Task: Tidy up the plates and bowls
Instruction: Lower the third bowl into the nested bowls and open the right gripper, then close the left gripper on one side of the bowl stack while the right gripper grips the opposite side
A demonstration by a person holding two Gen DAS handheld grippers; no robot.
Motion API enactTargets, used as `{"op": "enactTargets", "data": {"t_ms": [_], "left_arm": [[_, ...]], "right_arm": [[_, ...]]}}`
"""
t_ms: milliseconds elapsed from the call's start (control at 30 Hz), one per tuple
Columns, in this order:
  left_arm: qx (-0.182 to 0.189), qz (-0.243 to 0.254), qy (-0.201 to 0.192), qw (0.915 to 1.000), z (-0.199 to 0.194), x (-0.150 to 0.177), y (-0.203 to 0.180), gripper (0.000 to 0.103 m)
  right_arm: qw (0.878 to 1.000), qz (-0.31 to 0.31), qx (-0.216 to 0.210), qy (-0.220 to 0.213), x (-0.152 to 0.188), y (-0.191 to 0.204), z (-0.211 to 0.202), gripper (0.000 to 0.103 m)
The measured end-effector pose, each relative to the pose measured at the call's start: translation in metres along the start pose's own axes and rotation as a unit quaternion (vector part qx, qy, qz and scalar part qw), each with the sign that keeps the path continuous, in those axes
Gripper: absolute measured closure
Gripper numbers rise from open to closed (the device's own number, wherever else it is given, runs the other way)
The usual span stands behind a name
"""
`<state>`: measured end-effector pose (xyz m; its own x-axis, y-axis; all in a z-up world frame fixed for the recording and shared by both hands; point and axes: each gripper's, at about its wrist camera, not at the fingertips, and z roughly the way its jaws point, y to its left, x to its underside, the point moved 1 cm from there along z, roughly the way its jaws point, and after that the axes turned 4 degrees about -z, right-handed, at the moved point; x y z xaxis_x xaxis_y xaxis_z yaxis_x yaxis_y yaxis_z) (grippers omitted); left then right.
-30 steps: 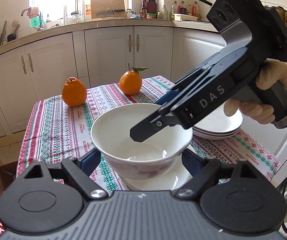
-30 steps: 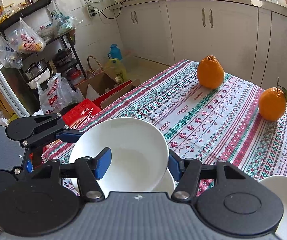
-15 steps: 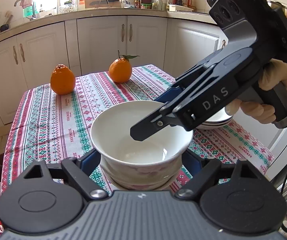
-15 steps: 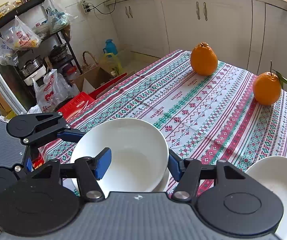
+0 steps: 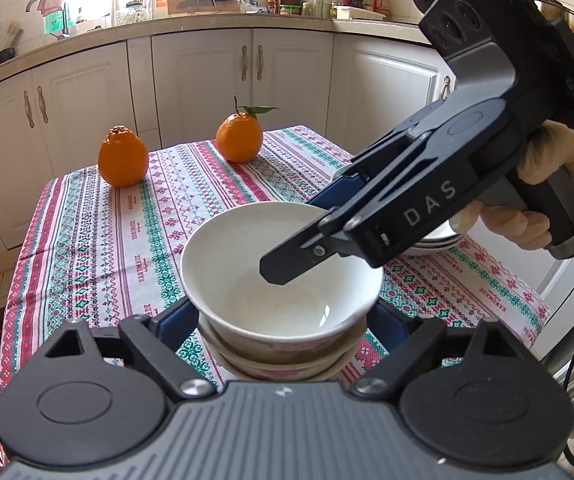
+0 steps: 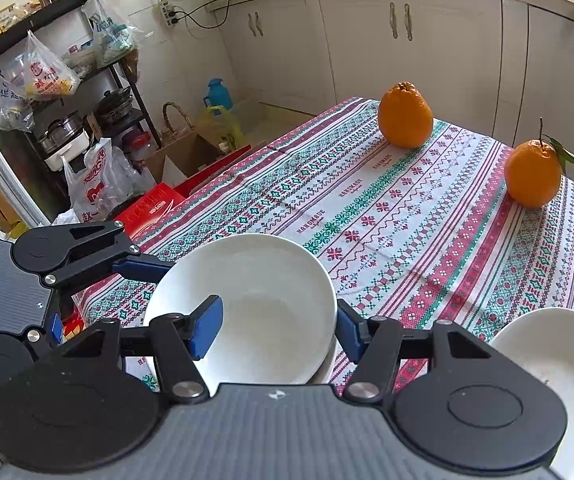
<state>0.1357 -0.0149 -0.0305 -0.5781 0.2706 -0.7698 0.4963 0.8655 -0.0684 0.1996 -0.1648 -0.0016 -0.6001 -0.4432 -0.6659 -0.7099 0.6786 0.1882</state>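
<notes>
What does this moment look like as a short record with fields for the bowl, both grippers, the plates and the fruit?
bowl: white bowl nested on other bowls, near table edge
left gripper: open, fingers on either side of the bowl stack
right gripper: open, one finger inside the white bowl, one outside its rim
plates: stack of plates behind the right gripper
fruit: two oranges at the far end of the tablecloth

The bowl point(image 5: 283, 280) is plain white; the tablecloth point(image 6: 427, 216) carries red, green and white folk-pattern stripes; both oranges point(image 6: 405, 116) are bright orange; the gripper pads point(image 6: 207, 326) are blue.
</notes>
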Motion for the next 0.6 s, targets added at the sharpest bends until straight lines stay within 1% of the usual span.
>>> {"op": "enactTargets", "data": {"t_ms": [133, 200, 233, 267, 300, 367, 433, 533, 600], "left_arm": [[0.0, 0.006, 0.003, 1.0, 0.003, 0.001, -0.001, 0.007], [0.005, 0.005, 0.0, 1.0, 0.003, 0.001, 0.0, 0.006], [0.008, 0.003, 0.0, 1.0, 0.003, 0.001, 0.001, 0.006], [0.01, 0.001, -0.001, 0.9999, 0.002, 0.001, 0.002, 0.005], [0.012, 0.0, -0.002, 0.9999, 0.001, 0.002, 0.004, 0.005], [0.012, 0.004, -0.004, 0.9999, -0.001, 0.003, 0.005, 0.003], [0.014, 0.009, -0.006, 0.9998, -0.003, 0.005, 0.007, 0.003], [0.018, 0.007, -0.006, 0.9998, -0.007, 0.008, 0.014, 0.002], [0.022, 0.009, -0.008, 0.9997, -0.01, 0.01, 0.018, 0.002]], "right_arm": [[1.0, 0.001, 0.002, 0.001, 0.002, -0.001, 0.002, 0.037], [1.0, -0.001, 0.001, -0.003, 0.002, 0.0, 0.001, 0.035], [1.0, -0.002, 0.002, -0.005, 0.002, 0.001, 0.0, 0.031], [1.0, -0.004, 0.005, -0.008, 0.002, 0.002, -0.001, 0.024], [1.0, -0.007, 0.011, -0.011, 0.002, 0.002, -0.001, 0.021], [1.0, -0.012, 0.019, -0.017, 0.003, 0.005, -0.004, 0.01], [0.999, -0.019, 0.021, -0.021, 0.005, 0.007, -0.006, 0.004], [0.999, -0.028, 0.025, -0.018, 0.008, 0.011, -0.007, 0.003], [0.998, -0.04, 0.036, -0.015, 0.01, 0.016, -0.008, 0.002]]}}
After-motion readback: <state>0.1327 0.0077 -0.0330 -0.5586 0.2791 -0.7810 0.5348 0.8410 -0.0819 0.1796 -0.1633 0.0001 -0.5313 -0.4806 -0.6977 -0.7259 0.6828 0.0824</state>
